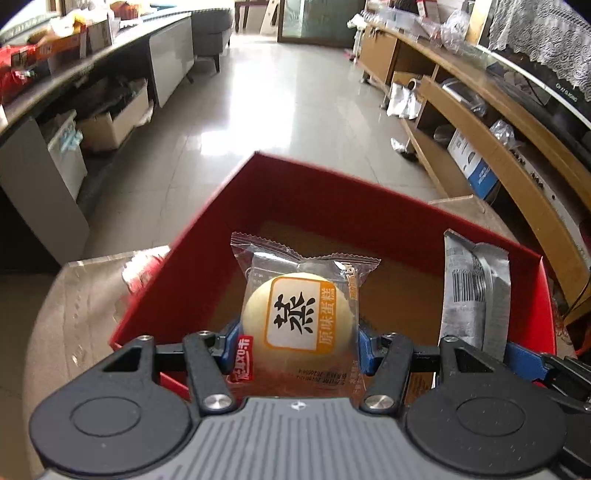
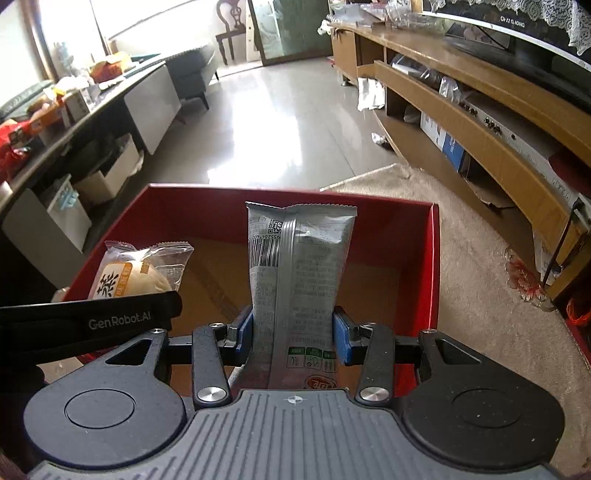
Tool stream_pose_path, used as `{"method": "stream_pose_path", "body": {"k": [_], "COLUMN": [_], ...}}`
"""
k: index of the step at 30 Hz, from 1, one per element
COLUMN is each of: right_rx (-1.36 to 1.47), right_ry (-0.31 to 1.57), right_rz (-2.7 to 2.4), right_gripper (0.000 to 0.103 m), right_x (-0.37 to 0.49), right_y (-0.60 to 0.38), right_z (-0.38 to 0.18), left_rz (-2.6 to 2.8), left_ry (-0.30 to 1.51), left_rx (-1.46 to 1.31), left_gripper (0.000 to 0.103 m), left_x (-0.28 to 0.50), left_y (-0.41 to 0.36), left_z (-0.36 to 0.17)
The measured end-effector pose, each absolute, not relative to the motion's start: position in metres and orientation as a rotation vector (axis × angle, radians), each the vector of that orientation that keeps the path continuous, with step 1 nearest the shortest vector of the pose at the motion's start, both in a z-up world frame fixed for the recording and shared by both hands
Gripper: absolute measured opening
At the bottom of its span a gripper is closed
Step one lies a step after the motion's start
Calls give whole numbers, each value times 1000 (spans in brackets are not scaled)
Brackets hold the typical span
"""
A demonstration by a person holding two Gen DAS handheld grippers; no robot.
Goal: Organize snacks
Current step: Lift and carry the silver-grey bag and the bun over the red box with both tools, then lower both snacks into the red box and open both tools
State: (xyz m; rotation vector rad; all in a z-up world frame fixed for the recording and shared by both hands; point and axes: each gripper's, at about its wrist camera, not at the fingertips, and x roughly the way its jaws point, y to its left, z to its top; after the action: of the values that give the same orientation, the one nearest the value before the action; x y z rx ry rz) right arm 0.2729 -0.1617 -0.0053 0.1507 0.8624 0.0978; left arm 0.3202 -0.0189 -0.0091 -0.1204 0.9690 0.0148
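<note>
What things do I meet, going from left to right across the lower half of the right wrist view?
Left hand-held gripper → cake packet → grey packet in the right hand-held gripper → right wall of the red box → carpet.

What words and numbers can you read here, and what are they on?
"蒸" and "原味蛋糕": label of the wrapped steamed cake.
"GenRobot.AI": black arm of the left tongs.
Silver snack packet: barcode digits and fine print too small to read.
TV logo: upside down, unclear.
</note>
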Motion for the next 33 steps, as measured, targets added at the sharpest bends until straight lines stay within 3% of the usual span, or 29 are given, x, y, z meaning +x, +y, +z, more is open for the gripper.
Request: {"method": "stream_pose_path", "body": {"k": [17, 24, 33], "right_rx": [58, 55, 63], "right_ry": [879, 868, 811], "right_rz": [74, 73, 64], "right_gripper": [50, 57, 62], "right_x": [276, 272, 265], "right_y": [-156, -156, -161], "right_z": [-13, -7, 10], "left_rz": [28, 26, 43], "left_ry": [1030, 1005, 936], "left_rx": [-50, -39, -14], "left_gripper": [57, 58, 69], "left_x": [297, 287, 282], "left_y": [-25, -24, -23], "left_z": [-16, -8, 8]}}
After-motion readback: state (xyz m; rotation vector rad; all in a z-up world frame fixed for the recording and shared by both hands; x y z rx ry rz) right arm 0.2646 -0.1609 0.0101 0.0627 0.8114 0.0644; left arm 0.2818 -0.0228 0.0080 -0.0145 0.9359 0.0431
